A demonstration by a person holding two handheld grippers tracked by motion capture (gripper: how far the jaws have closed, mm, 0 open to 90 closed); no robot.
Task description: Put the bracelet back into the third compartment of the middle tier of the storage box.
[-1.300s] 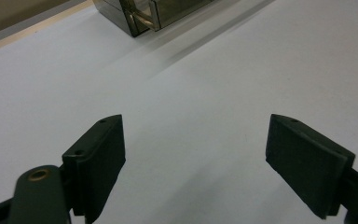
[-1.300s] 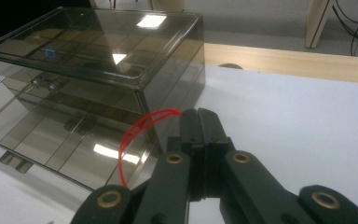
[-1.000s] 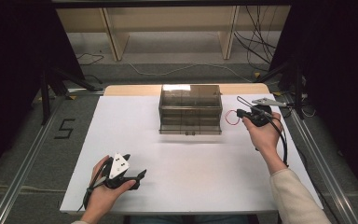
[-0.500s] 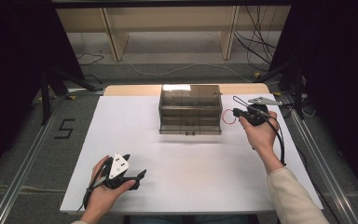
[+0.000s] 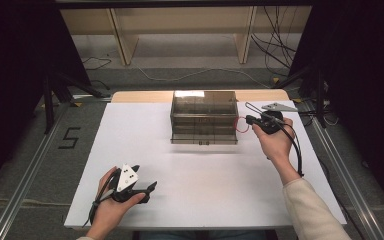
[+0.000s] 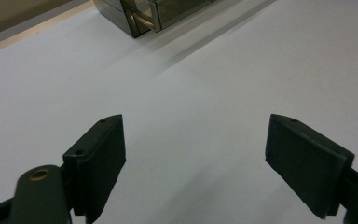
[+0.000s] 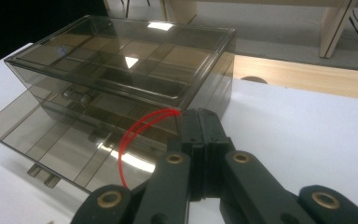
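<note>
smoky clear drawer box (image 5: 204, 117) at the white tabletop's (image 5: 200, 200) far edge, right tool (image 5: 250, 120) pinched on what looks like a red loop (image 7: 137, 135) beside it, left tool (image 6: 193, 158) wide apart near the front-left corner

We see a white tabletop (image 5: 200, 200) filling the lower centre of the frame, with a pale wooden edge (image 5: 140, 96) along its far side. Grey floor (image 5: 40, 150) surrounds it, marked with a black "5" (image 5: 69, 137) at left. Wooden shelf legs (image 5: 121, 37) stand at top, cables (image 5: 275, 35) trail upper right, and dark curtains (image 5: 10, 60) flank both sides.
</note>
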